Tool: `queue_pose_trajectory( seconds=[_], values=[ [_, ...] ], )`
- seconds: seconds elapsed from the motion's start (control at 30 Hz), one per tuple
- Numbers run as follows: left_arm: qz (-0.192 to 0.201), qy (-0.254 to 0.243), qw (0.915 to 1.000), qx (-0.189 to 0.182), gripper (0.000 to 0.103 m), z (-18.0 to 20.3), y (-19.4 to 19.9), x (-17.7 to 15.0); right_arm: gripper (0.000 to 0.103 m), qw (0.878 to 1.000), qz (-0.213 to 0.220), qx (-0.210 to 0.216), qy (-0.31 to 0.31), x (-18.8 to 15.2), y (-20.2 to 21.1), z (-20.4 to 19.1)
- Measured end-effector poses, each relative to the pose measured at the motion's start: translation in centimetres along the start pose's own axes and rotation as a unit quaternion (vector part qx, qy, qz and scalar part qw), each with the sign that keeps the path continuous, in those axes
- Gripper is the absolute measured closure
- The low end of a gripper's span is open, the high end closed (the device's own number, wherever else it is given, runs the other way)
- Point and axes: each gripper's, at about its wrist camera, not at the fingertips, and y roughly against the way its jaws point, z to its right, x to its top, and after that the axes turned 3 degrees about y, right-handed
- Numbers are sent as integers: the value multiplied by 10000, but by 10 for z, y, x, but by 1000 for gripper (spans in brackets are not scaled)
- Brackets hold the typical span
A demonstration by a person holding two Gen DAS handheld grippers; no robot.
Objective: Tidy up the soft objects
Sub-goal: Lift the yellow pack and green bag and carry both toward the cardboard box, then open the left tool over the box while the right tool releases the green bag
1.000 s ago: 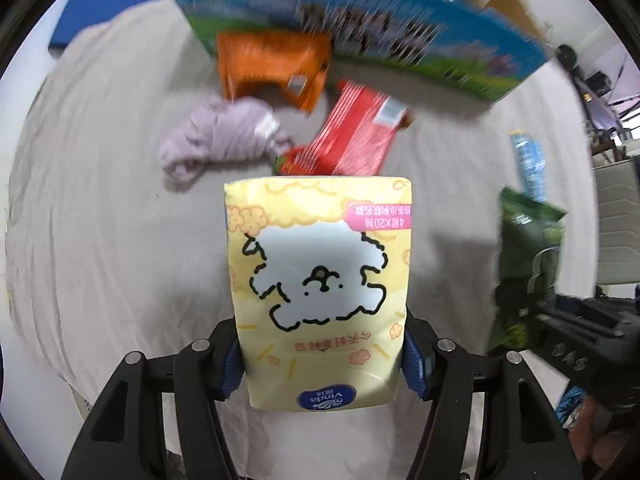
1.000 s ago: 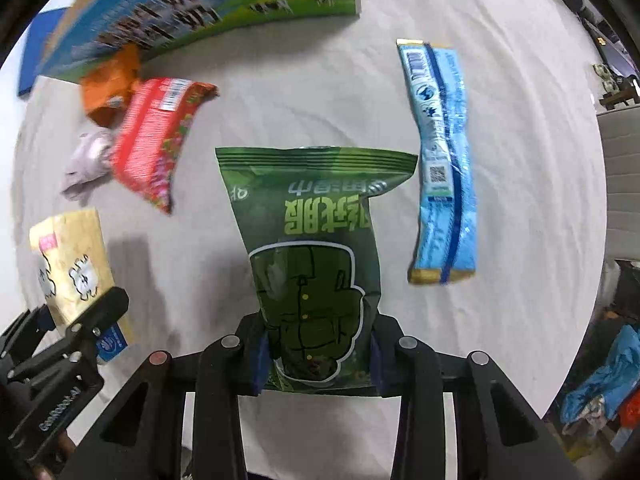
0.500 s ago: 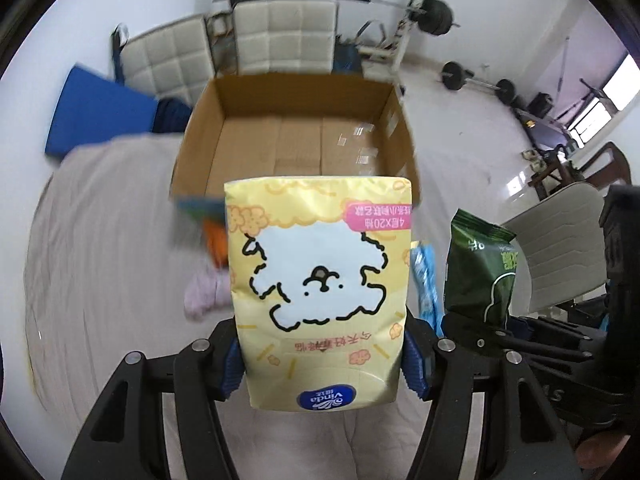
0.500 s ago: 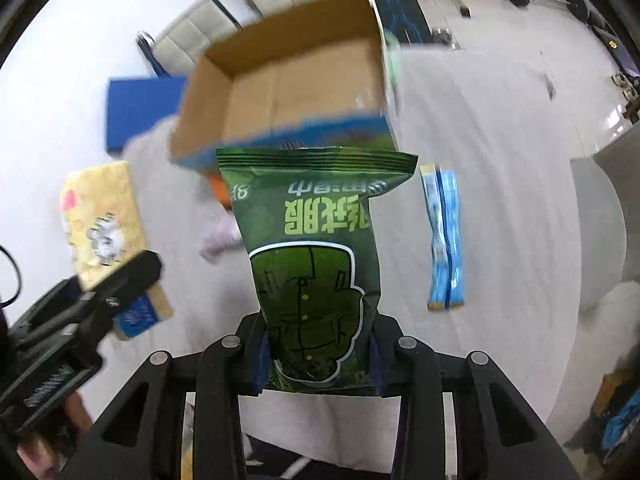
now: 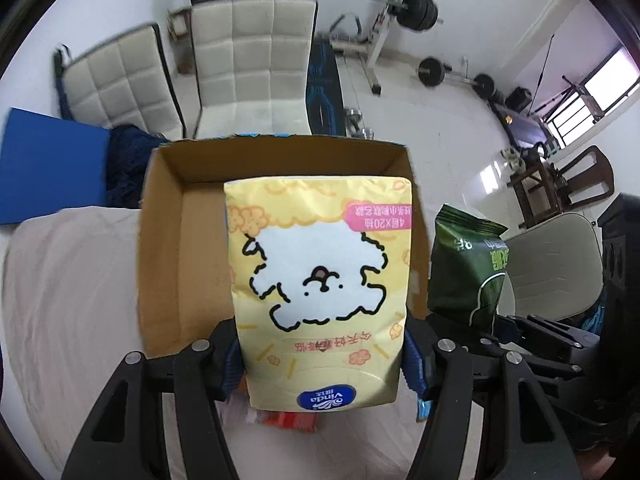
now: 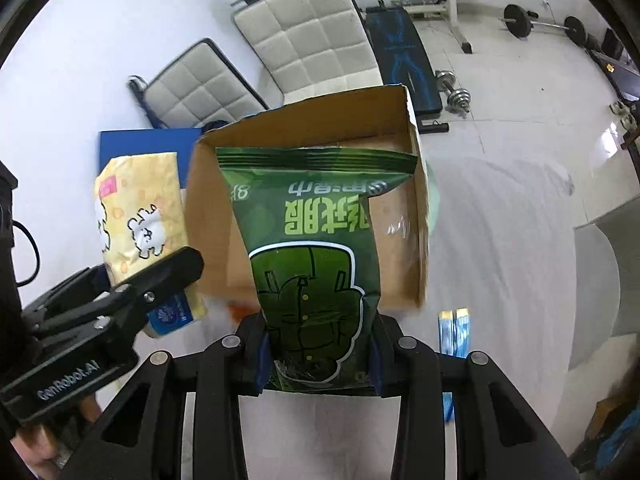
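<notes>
My left gripper (image 5: 322, 354) is shut on a yellow tissue pack (image 5: 320, 280) with a white cartoon dog, held upright in front of an open cardboard box (image 5: 164, 240). My right gripper (image 6: 318, 354) is shut on a green snack bag (image 6: 312, 248), held upright in front of the same box (image 6: 420, 216). The box interior looks bare where visible. Each view shows the other gripper's load: the green bag (image 5: 464, 264) at the right of the left wrist view, the tissue pack (image 6: 136, 208) at the left of the right wrist view.
The box stands at the far edge of a table under a pale cloth (image 5: 68, 300). A blue packet (image 6: 452, 332) lies on the cloth at right. Red and orange packets (image 5: 288, 420) peek out below the tissue pack. White padded chairs (image 5: 252, 60) and gym weights stand behind.
Both grippers have lifted their packs off the cloth and moved toward the box, which now fills the view behind each pack. The other packets have dropped below view.
</notes>
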Motion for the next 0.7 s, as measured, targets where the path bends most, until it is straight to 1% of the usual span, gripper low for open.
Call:
queue_pose_trajectory(
  seconds=[0.03,0.1,0.2,0.33,0.47,0.53,0.6,0.7],
  values=[
    [-188,74,9998,-58,43,-9,-18,15,64,9999,-63,-84,-16,15,-16,1],
    [-355,198,9991,-154,43,-18,-36,30,64,9995,-153,-279,-15,34,-39,3],
    [-616,266,9976,-184,43,-30,-66,53,64,9985,-329,-447,32,61,-76,5],
    [-1008,283,9941,-284,43,-38,-106,73,64,9962,-642,-587,102,83,-119,5],
    [-1305,243,9908,-259,43,-42,-136,81,64,9930,-887,-785,43,93,-152,9],
    [-1399,238,9894,-307,43,-42,-143,81,64,9918,-933,-870,25,100,-166,13],
    [-1479,126,9885,-289,43,-41,-150,82,63,9912,-917,-957,28,106,-176,14],
    [-1555,71,9876,-198,42,-41,-159,86,62,9886,-1081,-1036,172,111,-189,9]
  ],
)
